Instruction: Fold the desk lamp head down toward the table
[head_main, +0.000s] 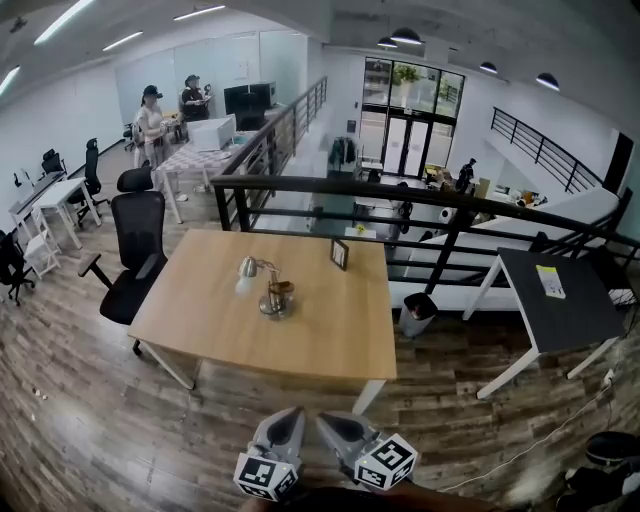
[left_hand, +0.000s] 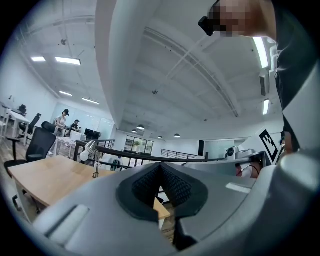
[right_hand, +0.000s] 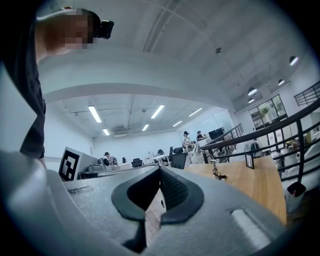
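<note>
- Left tongs (head_main: 290, 418) sit at the bottom centre of the head view, tips together and nothing between them; the left gripper view shows the dark pads (left_hand: 145, 186) meeting at the tip.
- Right tongs (head_main: 332, 424) are just beside them, also pressed together and empty; the pads (right_hand: 172, 189) meet at the top in the right gripper view.
- Both tongs point toward the desk (head_main: 330, 335) but are well short of it, over the wood floor (head_main: 120, 440).
- A marker cube (head_main: 265, 476) shows at the rear of the left tongs, and another (head_main: 388, 462) at the rear of the right.
- The lamp (head_main: 266, 286) stands on the light wood desk, left of its middle, with nothing touching it.
- The lamp head (head_main: 246, 270) is up off the desk top on its arm, to the upper left of the round base (head_main: 276, 304).
- A small picture frame (head_main: 340, 253) stands near the far edge of the desk.
- A black office chair (head_main: 135, 250) is at the desk's left side.
- A dark desk (head_main: 555, 300) is at the right of the frame, and a bin (head_main: 418, 313) stands between the two desks.
- A black railing (head_main: 400, 190) runs behind the desk, and two people (head_main: 150, 120) stand in the upper left.
</note>
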